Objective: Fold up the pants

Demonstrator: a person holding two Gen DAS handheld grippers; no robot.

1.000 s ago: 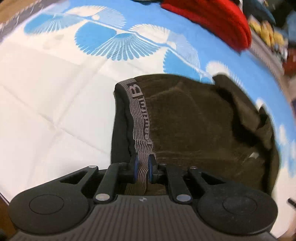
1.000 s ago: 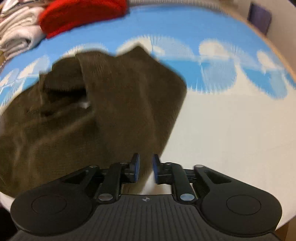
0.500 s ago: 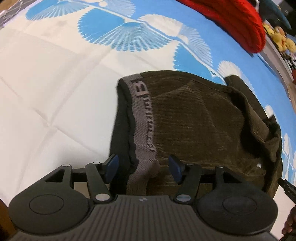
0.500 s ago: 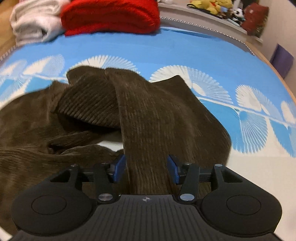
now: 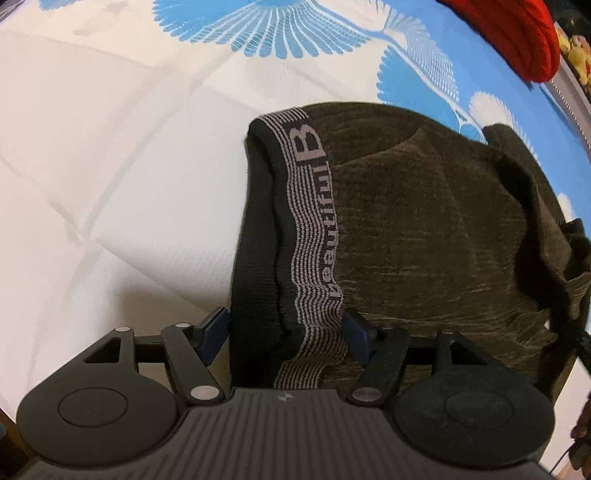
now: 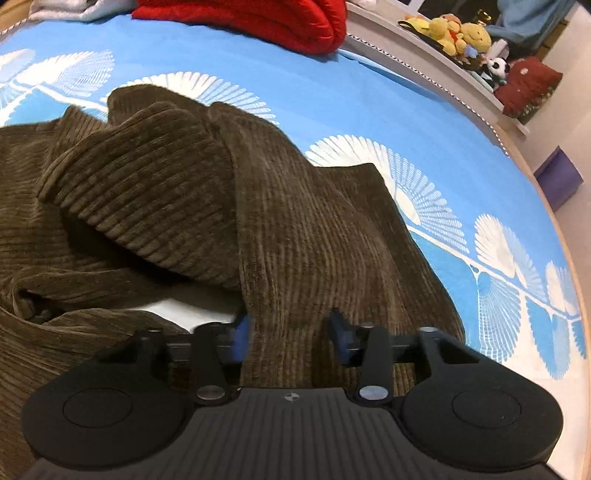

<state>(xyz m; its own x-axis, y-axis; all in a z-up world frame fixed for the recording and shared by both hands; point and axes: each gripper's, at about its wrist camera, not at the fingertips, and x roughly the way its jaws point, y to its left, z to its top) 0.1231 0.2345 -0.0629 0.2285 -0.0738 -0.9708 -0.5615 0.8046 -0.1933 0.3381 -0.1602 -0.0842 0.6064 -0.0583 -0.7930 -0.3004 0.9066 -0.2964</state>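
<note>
A bed (image 5: 92, 184) with a white quilted cover printed with blue fan-shaped leaves carries everything here, and a red knitted garment (image 6: 258, 16) lies bunched at its far edge below a shelf of plush toys (image 6: 458, 31). The brown corduroy pants (image 5: 424, 240) lie on the cover roughly in the middle, already doubled over but loose, their long axis running across from the left tongs toward the right tongs. The striped elastic waistband (image 5: 314, 236) forms the left end and runs straight away from the left tongs (image 5: 284, 334), whose blue-padded fingers stand apart, one on each side of the band's near end, gripping nothing. At the other end a strip of the leg fabric (image 6: 291, 258) passes between the fingers of the right tongs (image 6: 290, 338), which are also spread and not pinching it; beside it a rumpled fold (image 6: 147, 192) humps up, and a sliver of white shows under the cloth. Each tool sits at its own end, the left nearest the waistband and the right nearest the legs, so the next fold probably turns on bringing one end over the other along that axis.
</note>
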